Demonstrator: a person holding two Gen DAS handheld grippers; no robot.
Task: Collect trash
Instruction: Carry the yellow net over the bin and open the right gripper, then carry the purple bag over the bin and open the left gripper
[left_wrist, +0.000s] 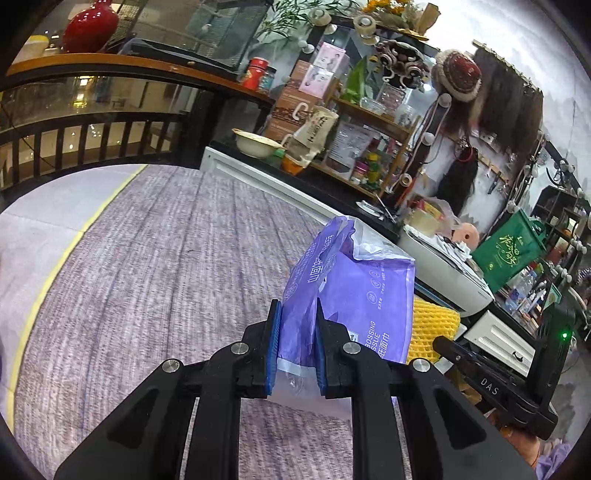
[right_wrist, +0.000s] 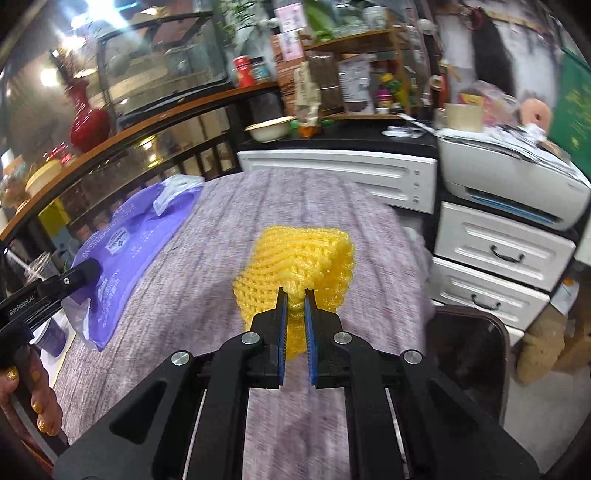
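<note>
My left gripper (left_wrist: 297, 310) is shut on a purple tissue wrapper (left_wrist: 354, 291) and holds it up above the table with the purple-grey cloth (left_wrist: 155, 258). The wrapper also shows in the right wrist view (right_wrist: 125, 236) at the left, with the left gripper's finger (right_wrist: 79, 275) on it. My right gripper (right_wrist: 295, 295) is shut on a yellow foam fruit net (right_wrist: 299, 254), lifted over the table cloth (right_wrist: 207, 295). The net shows behind the wrapper in the left wrist view (left_wrist: 434, 328), beside the right gripper (left_wrist: 491, 380).
A dark bin (right_wrist: 471, 350) stands right of the table, below white drawers (right_wrist: 495, 269) and a printer (right_wrist: 513, 177). A cluttered black counter (right_wrist: 332, 142) with a bowl (right_wrist: 267, 129) and shelves lies behind. A railing (left_wrist: 92, 136) runs at the left.
</note>
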